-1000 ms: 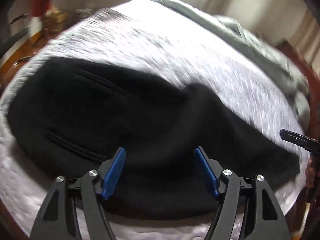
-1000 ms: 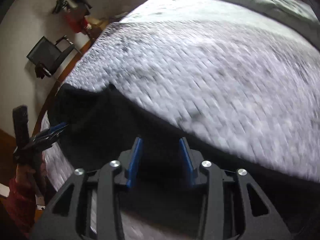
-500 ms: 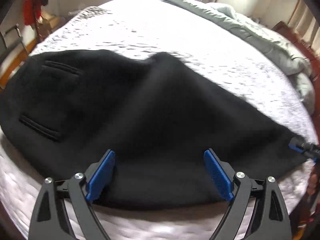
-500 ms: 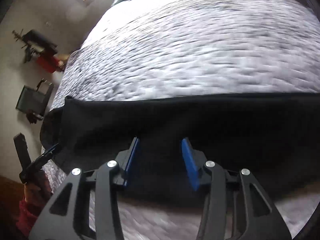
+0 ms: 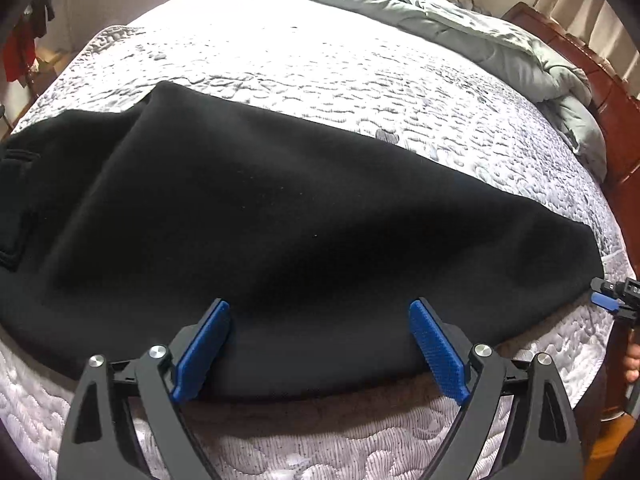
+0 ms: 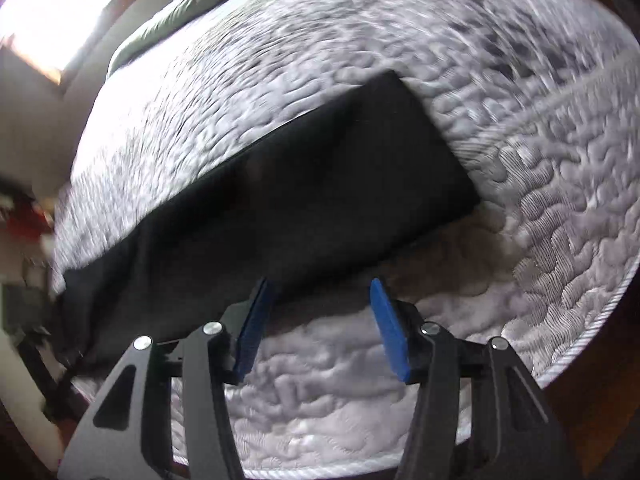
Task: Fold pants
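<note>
Pants (image 5: 280, 216) lie flat along the near edge of the mattress (image 5: 320, 80), lengthwise with that edge. Rumpled duvet (image 5: 500, 36) along the far edge, toward the headboard (image 5: 600, 92) at the right edge. Left gripper (image 5: 320, 344) over the pants' near hem; right gripper (image 6: 320, 320) beside their leg end.
</note>
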The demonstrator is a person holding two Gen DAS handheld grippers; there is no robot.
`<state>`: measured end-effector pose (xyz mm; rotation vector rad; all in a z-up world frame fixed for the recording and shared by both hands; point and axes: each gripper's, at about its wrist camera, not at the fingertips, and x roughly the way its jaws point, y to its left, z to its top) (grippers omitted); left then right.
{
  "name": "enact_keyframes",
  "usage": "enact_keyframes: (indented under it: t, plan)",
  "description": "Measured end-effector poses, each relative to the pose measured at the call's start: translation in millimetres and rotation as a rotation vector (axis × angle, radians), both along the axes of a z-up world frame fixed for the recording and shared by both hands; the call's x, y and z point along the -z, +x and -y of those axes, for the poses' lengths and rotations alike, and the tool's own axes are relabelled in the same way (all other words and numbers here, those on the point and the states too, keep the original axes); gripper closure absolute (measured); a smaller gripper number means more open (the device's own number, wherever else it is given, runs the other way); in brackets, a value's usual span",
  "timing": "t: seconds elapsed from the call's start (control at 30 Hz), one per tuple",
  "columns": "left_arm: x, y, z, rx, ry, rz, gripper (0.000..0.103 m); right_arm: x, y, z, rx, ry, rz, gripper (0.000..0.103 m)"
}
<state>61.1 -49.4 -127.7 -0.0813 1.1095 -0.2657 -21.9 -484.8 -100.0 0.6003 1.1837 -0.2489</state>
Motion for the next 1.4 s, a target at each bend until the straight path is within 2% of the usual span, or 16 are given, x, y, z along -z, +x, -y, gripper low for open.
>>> enact_keyframes:
  t: [0.07,0.13,0.2,0.23,0.37,0.4,0.57,0.6,0.67,0.7,0.77,0.9,1.13,1.3,1.37,1.4]
  plan:
    - [-1,1,-2,-0.007,-0.007,-0.008,0.012,5,0,15,0.029,0.047,0.027,0.052]
    - [-2,1,-2,-0.010,-0.004,-0.012,0.012,7,4,22,0.033,0.063,0.043,0.081]
    - [-2,0,0,-0.014,-0.004,-0.012,0.012,3,7,24,0.020,0.059,0.064,0.095]
    - [-2,0,0,-0.018,-0.007,-0.010,0.012,1,10,25,0.015,0.062,0.075,0.096]
    - [-3,-2,0,-0.047,-0.022,0.007,0.012,-35,5,23,-0.009,0.015,0.199,0.098]
    - [-2,-2,1,-0.047,-0.017,0.006,0.012,-37,3,25,0.004,0.006,0.201,0.098]
    - [8,-5,19,0.024,0.106,0.035,0.010,11,11,31,-0.007,0.001,0.016,0.096]
    - [8,-6,20,0.029,0.115,0.039,0.010,12,6,32,0.002,0.016,0.028,0.092]
    - [5,-8,19,0.024,0.104,0.034,0.010,6,-3,34,0.030,0.045,0.057,0.076]
    - [3,-9,19,0.017,0.088,0.027,0.010,2,-6,36,0.035,0.041,0.064,0.060]
    - [-1,-10,20,0.013,0.063,0.015,0.010,-6,-12,36,0.032,0.004,0.063,0.057]
    - [-5,-10,38,0.027,-0.004,-0.008,0.010,-4,-20,29,0.013,0.041,0.051,0.045]
    - [0,-4,80,0.050,0.015,-0.027,0.009,14,3,9,-0.015,0.021,-0.011,0.039]
    - [3,-3,87,0.046,0.037,-0.029,0.008,22,23,25,0.026,0.053,0.056,0.039]
    - [1,-3,80,0.032,0.008,-0.036,0.008,16,25,35,0.037,0.150,0.157,0.058]
    - [1,-3,75,0.017,0.003,-0.037,0.008,13,25,38,0.033,0.186,0.186,0.079]
